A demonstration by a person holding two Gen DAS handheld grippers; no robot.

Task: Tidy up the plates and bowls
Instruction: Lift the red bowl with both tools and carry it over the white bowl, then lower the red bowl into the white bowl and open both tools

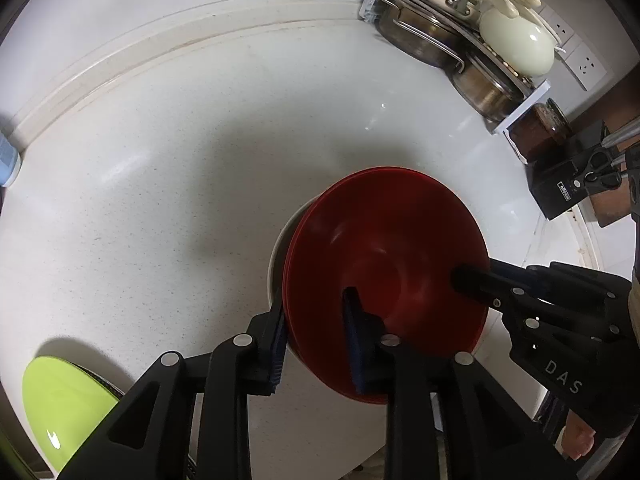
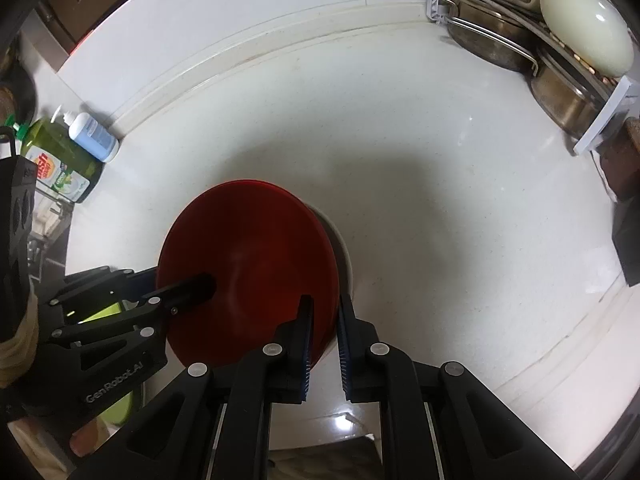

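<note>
Both hand-held grippers clamped on a stack of red plates over a white dish, mid-table.

Left hand-held gripper (image 1: 316,332) grips the near-left rim of the red plates (image 1: 384,248), one finger inside the well, one outside against the white dish (image 1: 276,256) beneath. Right hand-held gripper (image 2: 324,336) is closed narrowly on the opposite rim, blue pads either side of the edge. Stack sits on the white speckled table (image 1: 180,184), well apart from the pot rack (image 1: 460,40) at far right. Green plate (image 1: 60,404) lies near the left edge; soap bottles (image 2: 76,148) stand by the backsplash.
</note>
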